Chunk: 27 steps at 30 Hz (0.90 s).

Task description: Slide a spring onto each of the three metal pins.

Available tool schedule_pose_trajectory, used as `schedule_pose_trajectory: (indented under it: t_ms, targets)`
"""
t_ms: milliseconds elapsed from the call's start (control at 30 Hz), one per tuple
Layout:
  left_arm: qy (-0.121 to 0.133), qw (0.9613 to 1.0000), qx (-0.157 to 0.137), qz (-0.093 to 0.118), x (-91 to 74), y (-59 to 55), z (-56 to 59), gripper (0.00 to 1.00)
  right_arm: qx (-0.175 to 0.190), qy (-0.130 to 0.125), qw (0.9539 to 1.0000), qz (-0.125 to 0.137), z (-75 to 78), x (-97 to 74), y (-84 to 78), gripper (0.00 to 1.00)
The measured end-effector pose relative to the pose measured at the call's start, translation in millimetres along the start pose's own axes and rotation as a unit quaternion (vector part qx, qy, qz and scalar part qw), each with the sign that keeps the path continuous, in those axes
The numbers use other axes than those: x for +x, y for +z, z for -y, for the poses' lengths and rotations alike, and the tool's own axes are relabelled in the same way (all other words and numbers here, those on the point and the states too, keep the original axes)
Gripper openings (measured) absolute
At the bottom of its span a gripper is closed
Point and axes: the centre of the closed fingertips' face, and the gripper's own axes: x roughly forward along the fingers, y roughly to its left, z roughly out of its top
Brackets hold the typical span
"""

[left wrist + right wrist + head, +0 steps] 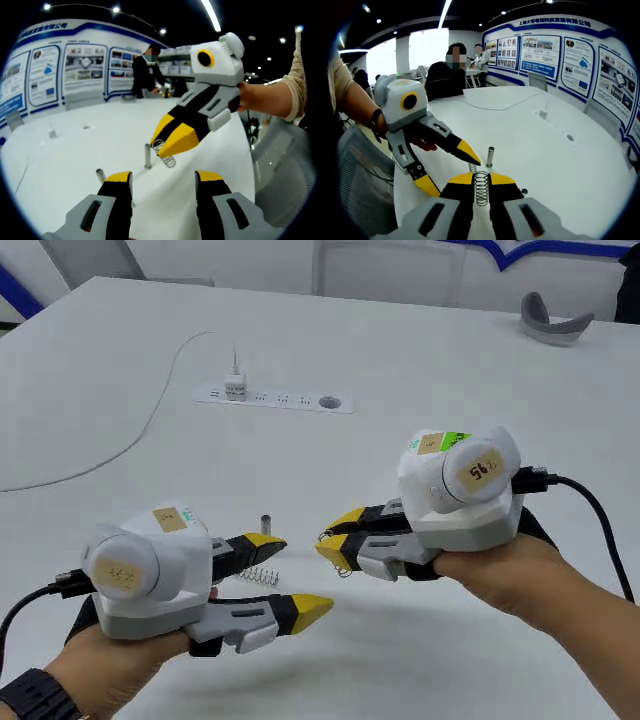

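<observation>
The left claw (292, 574) is open wide, with nothing between its yellow tips. A loose spring (258, 575) lies flat on the white tabletop (420, 430), and from above it shows between those two tips.

The right claw (335, 538) is pinched tight on a held spring (481, 187). That spring sticks out past the claw's tips. A metal pin (490, 156) stands straight up on the tabletop at 12 o'clock from the held spring, close by but not touching. A second, lower pin (100, 175) stands at 8 o'clock from the first one.

The two claws point at each other. A white power strip (275, 398) lies far off at 12 o'clock.
</observation>
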Motion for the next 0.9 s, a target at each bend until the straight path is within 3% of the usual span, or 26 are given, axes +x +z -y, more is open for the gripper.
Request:
schedule_pose_trajectory:
  t_ms: [367, 900]
  targets:
    - [-0.004, 0.9998, -0.013, 0.016, 9.3, 10.2, 3.2, 0.45, -0.003, 0.011, 0.9998, 0.017, -10.2, -1.2, 12.2, 0.12]
    - [0.003, 0.9993, -0.023, 0.031, 10.9, 17.9, -0.6, 0.25, -0.005, 0.016, 0.9996, 0.022, -13.1, -1.6, 14.9, 0.12]
